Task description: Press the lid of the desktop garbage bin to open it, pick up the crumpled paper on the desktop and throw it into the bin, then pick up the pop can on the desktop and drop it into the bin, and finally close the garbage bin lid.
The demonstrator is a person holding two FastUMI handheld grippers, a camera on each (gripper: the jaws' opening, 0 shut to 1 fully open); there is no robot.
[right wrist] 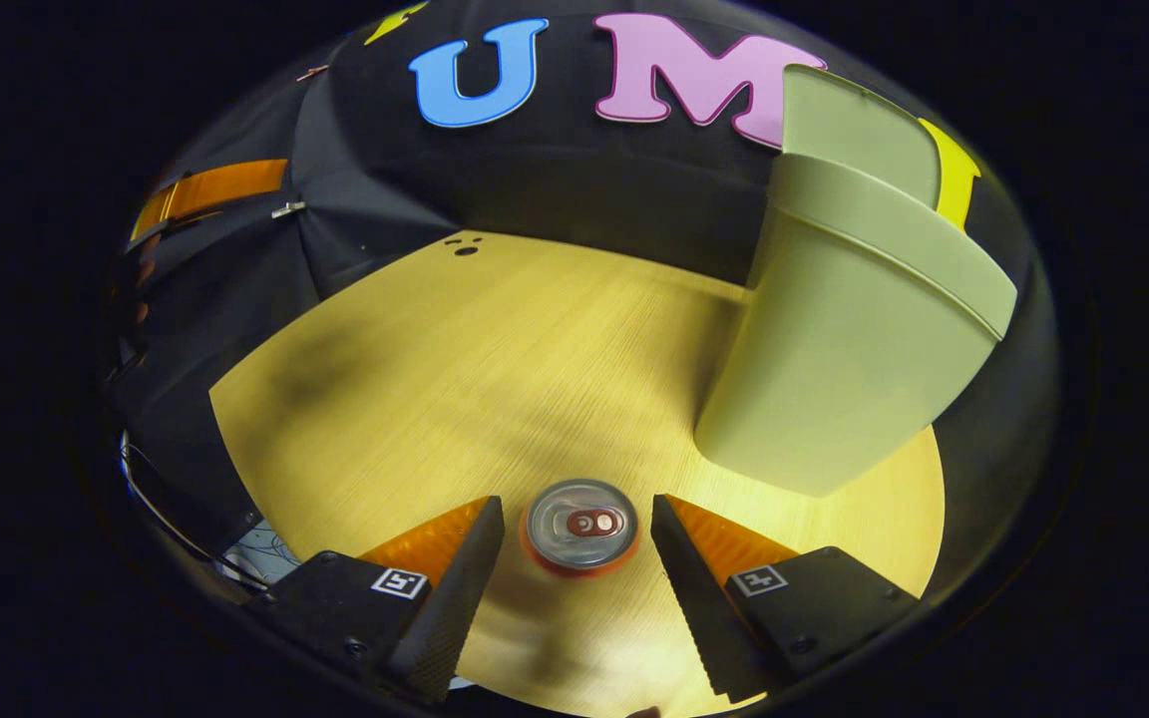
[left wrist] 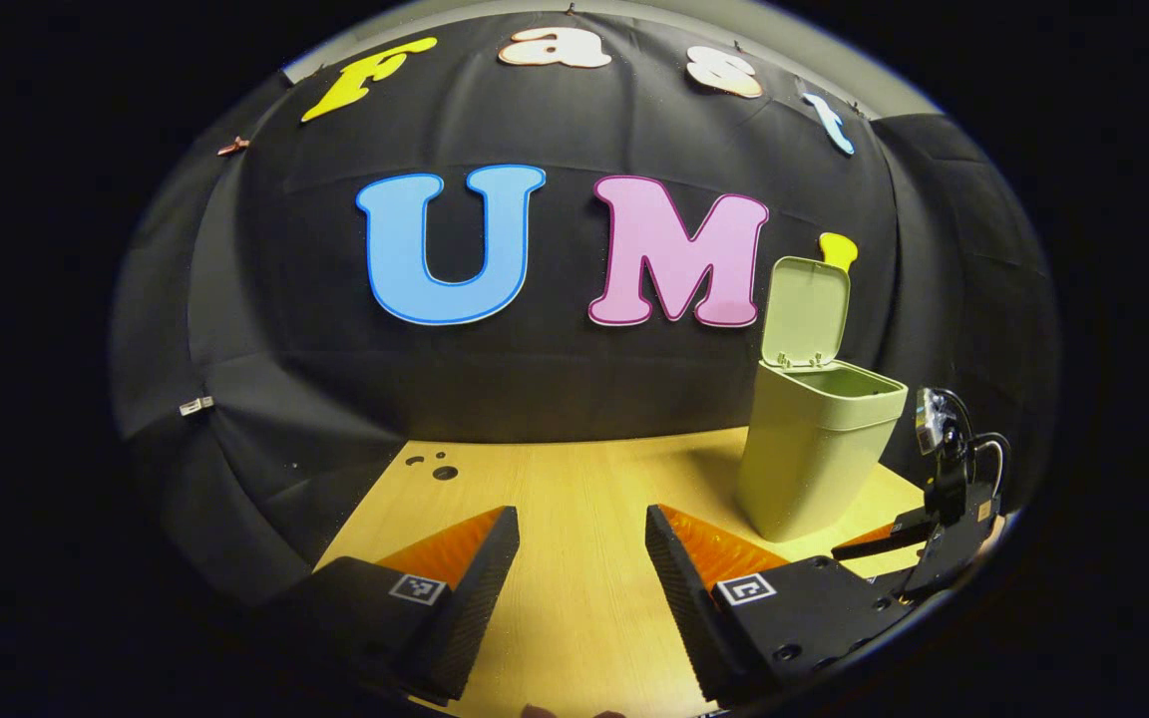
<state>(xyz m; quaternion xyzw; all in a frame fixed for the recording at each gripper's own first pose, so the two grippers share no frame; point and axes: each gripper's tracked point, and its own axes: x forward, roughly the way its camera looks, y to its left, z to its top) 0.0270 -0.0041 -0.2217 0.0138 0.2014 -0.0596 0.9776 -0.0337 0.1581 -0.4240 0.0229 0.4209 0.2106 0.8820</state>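
Can [right wrist: 580,526] upright on the table [right wrist: 435,379], between the right gripper [right wrist: 577,538] fingers, jaws wide, not touching it. Bin [right wrist: 834,349] ahead-right of it, lid [left wrist: 806,309] up. Left gripper [left wrist: 582,558] wide, holding nothing, over bare table; bin ahead-right, right gripper [left wrist: 944,519] far right.

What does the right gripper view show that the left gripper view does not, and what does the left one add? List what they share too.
Right gripper view: a pop can standing upright on the table, between the open fingers of the right gripper, with a gap on each side.
Left gripper view: the open left gripper over bare tabletop, the bin's open mouth, and the right gripper farther off at the right edge.
Both: the green bin with its lid raised, the wooden table and the black cloth wall.
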